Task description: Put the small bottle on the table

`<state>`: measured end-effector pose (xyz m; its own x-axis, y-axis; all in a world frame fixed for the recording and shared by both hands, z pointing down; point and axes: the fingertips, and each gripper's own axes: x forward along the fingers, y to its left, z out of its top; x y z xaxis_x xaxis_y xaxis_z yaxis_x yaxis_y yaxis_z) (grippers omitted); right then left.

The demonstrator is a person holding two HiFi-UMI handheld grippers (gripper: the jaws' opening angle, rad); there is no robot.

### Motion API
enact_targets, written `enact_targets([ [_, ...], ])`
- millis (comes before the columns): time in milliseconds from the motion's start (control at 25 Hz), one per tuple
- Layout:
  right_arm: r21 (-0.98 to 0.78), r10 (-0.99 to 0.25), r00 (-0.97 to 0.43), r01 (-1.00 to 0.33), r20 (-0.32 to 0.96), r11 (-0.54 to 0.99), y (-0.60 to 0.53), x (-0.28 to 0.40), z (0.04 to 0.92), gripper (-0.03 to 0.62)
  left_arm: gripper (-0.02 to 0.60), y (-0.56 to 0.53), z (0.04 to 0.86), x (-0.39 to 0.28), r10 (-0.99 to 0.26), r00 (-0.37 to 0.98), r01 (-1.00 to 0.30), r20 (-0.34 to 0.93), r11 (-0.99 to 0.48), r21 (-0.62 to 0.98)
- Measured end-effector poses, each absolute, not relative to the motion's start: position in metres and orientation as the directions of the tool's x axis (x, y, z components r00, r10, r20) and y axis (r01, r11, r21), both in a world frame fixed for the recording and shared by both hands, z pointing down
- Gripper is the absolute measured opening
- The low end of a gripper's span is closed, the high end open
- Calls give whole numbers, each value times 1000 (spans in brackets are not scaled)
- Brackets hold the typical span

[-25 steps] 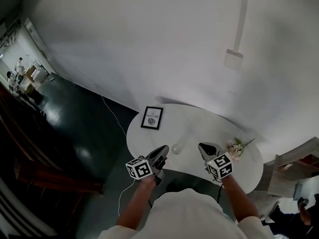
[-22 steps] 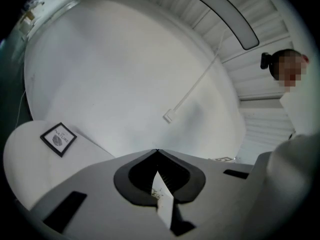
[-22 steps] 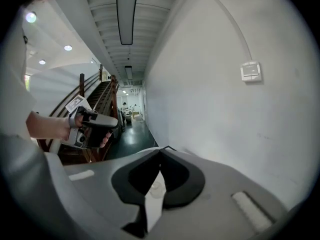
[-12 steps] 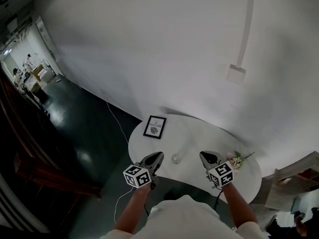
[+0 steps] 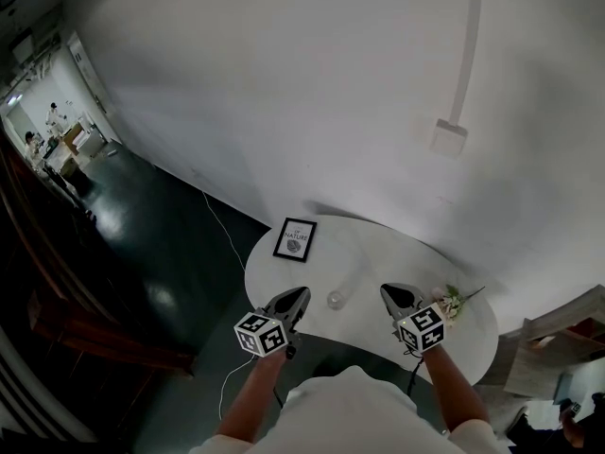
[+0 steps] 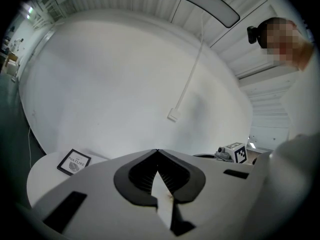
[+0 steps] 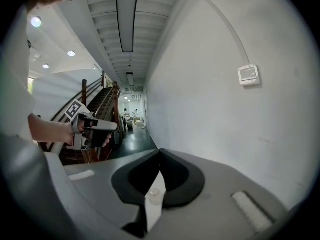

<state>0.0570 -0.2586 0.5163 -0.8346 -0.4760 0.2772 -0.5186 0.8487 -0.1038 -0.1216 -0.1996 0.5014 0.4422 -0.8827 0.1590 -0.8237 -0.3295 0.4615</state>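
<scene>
Bottle, small and clear, on white table, contents unclear

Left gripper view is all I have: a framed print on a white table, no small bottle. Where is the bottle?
Observer: In the head view the small bottle sits on the table, between the left gripper and the right gripper.
Operator: Is the right gripper holding it?
Observer: No. In the right gripper view its jaws are shut with nothing between them, and the bottle shows on the table beyond them.
Operator: Anything else over on that side?
Observer: A small bunch of flowers lies near the table's right edge, beside the right gripper.
</scene>
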Motion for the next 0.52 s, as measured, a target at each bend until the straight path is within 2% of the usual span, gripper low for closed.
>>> enact_targets([
  [520,-126,-486,-834,-528,261,840,-261,56,515,11,6,-196,507,-123,-886,432,-829,169,-316,461],
])
